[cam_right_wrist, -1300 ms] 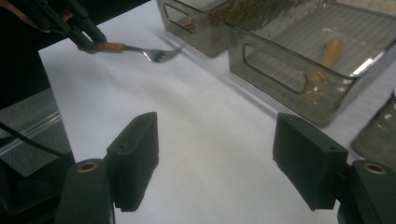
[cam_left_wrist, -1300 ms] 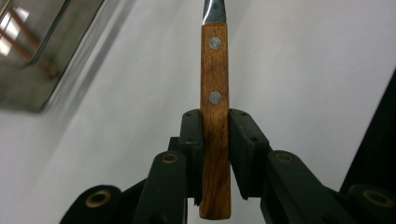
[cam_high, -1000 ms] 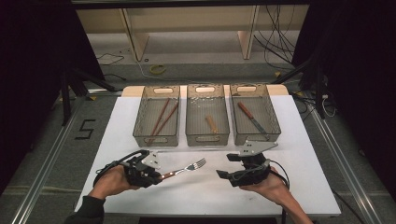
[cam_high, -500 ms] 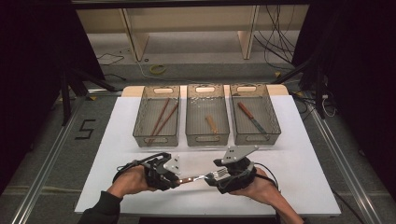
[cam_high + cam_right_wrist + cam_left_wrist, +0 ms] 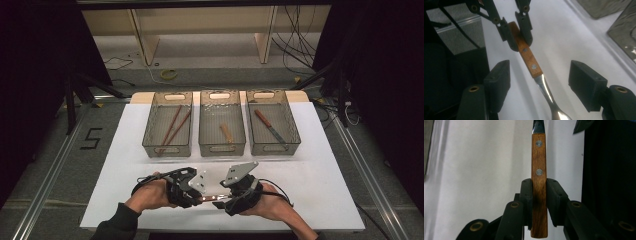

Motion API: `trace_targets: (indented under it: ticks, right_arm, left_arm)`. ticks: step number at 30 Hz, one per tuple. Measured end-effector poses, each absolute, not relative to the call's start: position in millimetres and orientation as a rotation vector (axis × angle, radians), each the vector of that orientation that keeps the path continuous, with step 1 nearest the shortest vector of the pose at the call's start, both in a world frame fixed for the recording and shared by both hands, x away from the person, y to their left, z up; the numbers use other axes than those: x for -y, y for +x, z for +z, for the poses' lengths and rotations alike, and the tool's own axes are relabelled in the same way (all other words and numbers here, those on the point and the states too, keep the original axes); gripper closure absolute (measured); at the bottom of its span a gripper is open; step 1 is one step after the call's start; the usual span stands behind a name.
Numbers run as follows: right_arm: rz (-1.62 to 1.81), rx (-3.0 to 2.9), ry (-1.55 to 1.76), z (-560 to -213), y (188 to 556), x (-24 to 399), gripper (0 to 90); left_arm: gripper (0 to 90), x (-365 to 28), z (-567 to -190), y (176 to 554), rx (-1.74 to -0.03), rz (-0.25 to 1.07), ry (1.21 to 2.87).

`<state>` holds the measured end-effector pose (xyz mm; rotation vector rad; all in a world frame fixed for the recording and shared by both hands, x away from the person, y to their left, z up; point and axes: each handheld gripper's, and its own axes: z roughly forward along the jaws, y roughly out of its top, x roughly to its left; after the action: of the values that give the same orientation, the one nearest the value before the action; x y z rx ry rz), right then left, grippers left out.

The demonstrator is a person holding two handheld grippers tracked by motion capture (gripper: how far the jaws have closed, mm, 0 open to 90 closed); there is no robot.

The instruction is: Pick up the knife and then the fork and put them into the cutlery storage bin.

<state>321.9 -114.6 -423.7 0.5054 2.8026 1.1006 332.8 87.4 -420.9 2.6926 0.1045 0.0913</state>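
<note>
White tabletop (image 5: 320, 185), dark curtains to either side: at the near edge a handover between two hand-held grippers is under way. The left gripper (image 5: 539, 195) is clamped on the wooden handle of a steel fork with a brown, two-rivet wooden grip (image 5: 539, 182); its black pads press both flat sides low on the handle, with the rivets and the steel neck standing clear beyond them. From the right gripper view, the same fork (image 5: 529, 58) runs between the jaws of the right gripper (image 5: 541, 82), whose pads stand well apart on either side and touch nothing; those jaws have just been closing, with the fork's neck and upper handle between them.

In the high view the left gripper (image 5: 192, 187) and right gripper (image 5: 235, 192) meet nose to nose over the table, the fork (image 5: 212, 198) bridging them just above the surface. To do this step well, the right jaws should probably close squarely on the bare wood just ahead of the left pads, not on the slick steel neck, and the left should let go only once that grip is firm.

Both forearms come in low from the near edge, angled towards each other, hands wrapped round the gripper bodies. Beyond them stand three clear plastic bins (image 5: 222, 122) in a row, holding brown chopsticks (image 5: 172, 127), a small wooden piece (image 5: 226, 132) and a wood-handled knife (image 5: 270, 127).
</note>
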Motion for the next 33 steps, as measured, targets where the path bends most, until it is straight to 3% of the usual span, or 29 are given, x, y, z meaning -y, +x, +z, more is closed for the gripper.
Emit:
trace_targets:
  ticks: [11, 26, 33]
  right_arm:
    - [1.012, -2.852, 0.396, -431.7, 316.6, 105.5, 48.3]
    - [0.943, -2.904, 0.304, -438.6, 311.7, 99.3, 72.1]
    - [0.955, -2.926, 0.25, -440.7, 311.7, 101.0, 77.6]
  left_arm:
    - [75.2, -81.8, -415.2, 324.1, -0.031, 0.103, 2.689]
    - [75.1, -78.8, -414.2, 319.5, 0.03, 0.095, 2.681]
    - [72.3, -80.4, -414.6, 319.7, 0.047, 0.115, 2.66]
